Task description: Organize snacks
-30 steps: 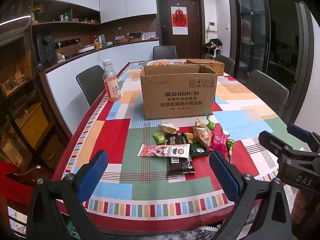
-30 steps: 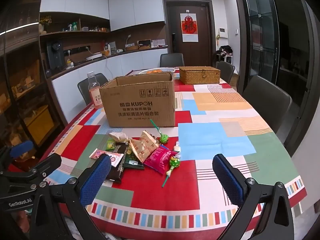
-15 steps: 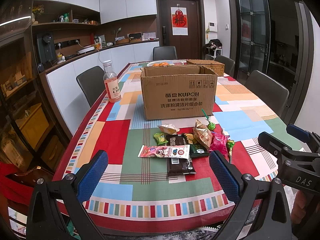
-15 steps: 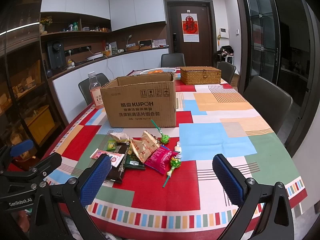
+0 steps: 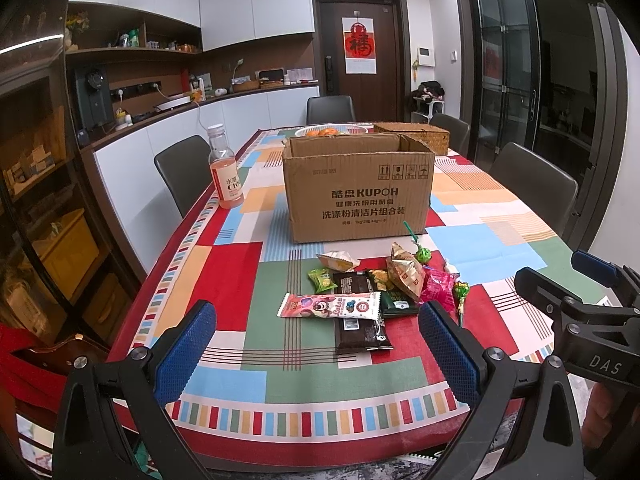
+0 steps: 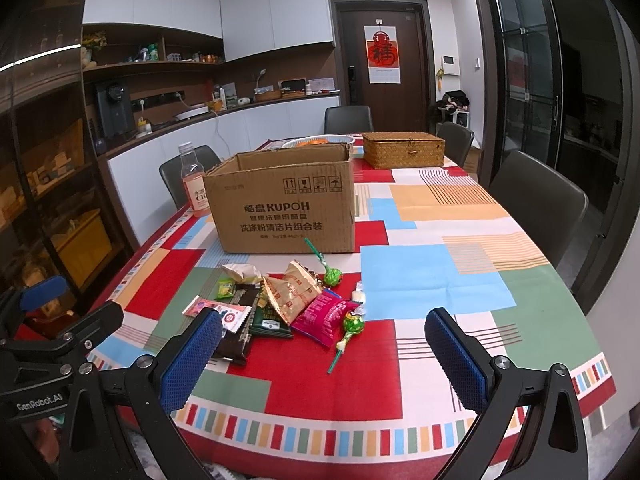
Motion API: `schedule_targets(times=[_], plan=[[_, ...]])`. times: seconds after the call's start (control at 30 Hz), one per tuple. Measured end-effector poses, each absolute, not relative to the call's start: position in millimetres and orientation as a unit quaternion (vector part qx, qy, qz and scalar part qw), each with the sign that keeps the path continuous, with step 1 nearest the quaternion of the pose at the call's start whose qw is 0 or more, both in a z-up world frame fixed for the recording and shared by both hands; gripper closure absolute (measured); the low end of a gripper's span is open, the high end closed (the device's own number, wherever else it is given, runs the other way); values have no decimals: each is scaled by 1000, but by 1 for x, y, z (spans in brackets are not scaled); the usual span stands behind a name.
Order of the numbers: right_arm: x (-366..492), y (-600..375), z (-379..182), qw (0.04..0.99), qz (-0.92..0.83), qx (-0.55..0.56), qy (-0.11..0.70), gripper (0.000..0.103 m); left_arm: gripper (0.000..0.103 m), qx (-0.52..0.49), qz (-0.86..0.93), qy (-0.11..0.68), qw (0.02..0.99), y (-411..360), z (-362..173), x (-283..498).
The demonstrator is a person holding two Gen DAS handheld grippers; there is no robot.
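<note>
Nothing sorted yet, by the look of it: whole heap of snacks [image 5: 372, 292] loose on the worktop [image 5: 224, 276], just in front of the open cardboard box [image 5: 358, 192] and apart from it. Counted in the pile: a long pink-and-white bar wrapper [image 5: 330, 306] nearest the left side, a dark chocolate bar [image 5: 362, 332] under and beside it, a small green packet [image 5: 322, 280], a pale crinkled packet [image 5: 338, 261] closest to the box, a gold foil bag [image 6: 294, 294] lying over a magenta bag [image 6: 326, 316], and two green lollipops [image 6: 352, 326] on thin sticks at the right edge. Box interior hidden from both views, so cannot tell whether anything already sits inside; judged from the full pile, close to the very start. Left tool [image 5: 316, 354] held short of the near worktop edge, blue pads spread wide apart, nothing between them. Right tool [image 6: 324, 356] likewise spread wide and empty, hovering over the near edge, lollipops and magenta bag nearest to it. Drink bottle [image 5: 226, 176] upright to the left of the box, woven basket [image 6: 404, 154] behind it, both well apart from the pile. Left to do, as a judgement: every packet to be picked up and placed, presumably into the box.
</note>
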State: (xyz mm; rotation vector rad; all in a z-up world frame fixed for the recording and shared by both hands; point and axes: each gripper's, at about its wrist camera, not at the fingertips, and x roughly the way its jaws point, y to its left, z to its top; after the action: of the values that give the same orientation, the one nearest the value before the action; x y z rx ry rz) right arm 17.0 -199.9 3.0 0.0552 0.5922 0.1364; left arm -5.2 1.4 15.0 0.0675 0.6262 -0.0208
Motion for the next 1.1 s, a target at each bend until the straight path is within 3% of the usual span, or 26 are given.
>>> schedule_targets(times=[1.1], plan=[[16,-200,2,953,67,28,294,0,0,35,-9,308,951,0,13,-6]])
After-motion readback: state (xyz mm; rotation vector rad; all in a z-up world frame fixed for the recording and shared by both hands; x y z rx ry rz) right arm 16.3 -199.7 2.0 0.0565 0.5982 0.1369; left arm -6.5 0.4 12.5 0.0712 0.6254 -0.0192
